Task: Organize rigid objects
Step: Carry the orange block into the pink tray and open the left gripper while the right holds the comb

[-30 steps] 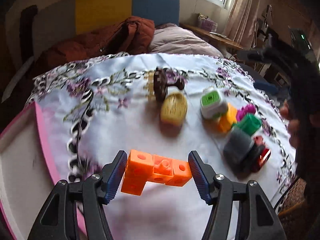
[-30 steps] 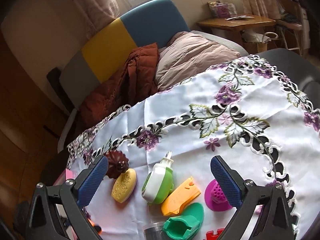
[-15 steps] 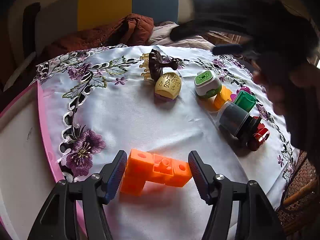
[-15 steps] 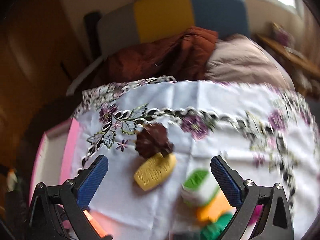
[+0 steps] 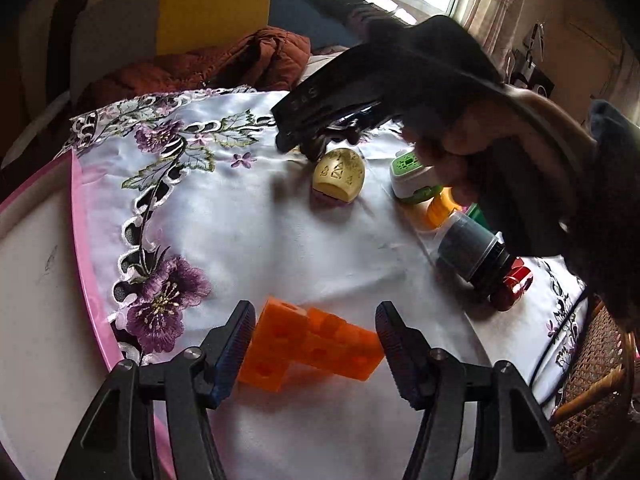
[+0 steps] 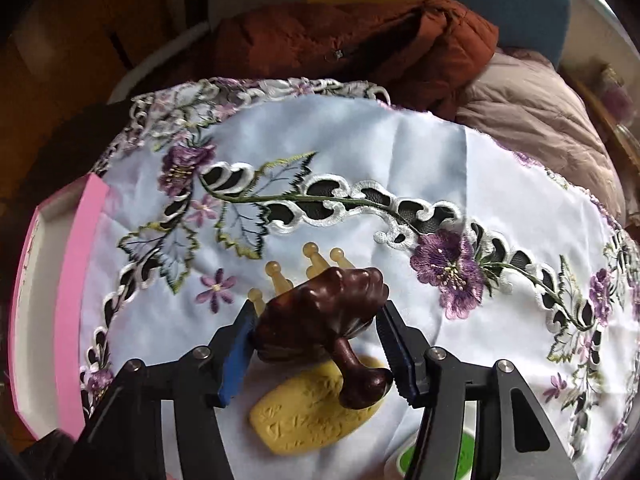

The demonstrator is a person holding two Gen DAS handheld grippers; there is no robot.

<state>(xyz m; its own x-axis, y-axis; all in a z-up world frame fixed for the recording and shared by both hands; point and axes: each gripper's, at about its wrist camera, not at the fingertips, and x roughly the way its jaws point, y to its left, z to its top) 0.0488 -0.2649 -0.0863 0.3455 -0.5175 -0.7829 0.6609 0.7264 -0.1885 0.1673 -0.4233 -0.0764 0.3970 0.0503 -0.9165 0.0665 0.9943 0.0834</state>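
My left gripper [image 5: 315, 312] is shut on an orange block piece [image 5: 316, 344] and holds it just above the embroidered white cloth [image 5: 248, 240]. In the right wrist view, my right gripper [image 6: 316, 312] points steeply down over a brown wooden massager [image 6: 328, 304] with pale pegs [image 6: 308, 252]. Its jaws are closing, and both blue pads touch the sides of the massager's head. A yellow oval piece [image 6: 316, 412] lies just in front of the massager. In the left wrist view a hand [image 5: 460, 148] holds the right gripper over the far side of the table.
A pink-rimmed white tray [image 5: 82, 216] sits at the left edge of the table. On the right lie a green-and-white gadget [image 5: 408, 172], an orange piece [image 5: 438, 208], a grey-black cylinder [image 5: 468, 248] and a red piece [image 5: 514, 284]. A brown jacket [image 6: 360, 44] lies beyond the table.
My right gripper swung left and down onto the brown massager, and its jaws narrowed from wide open to touching it. My left gripper kept the orange block and barely moved.
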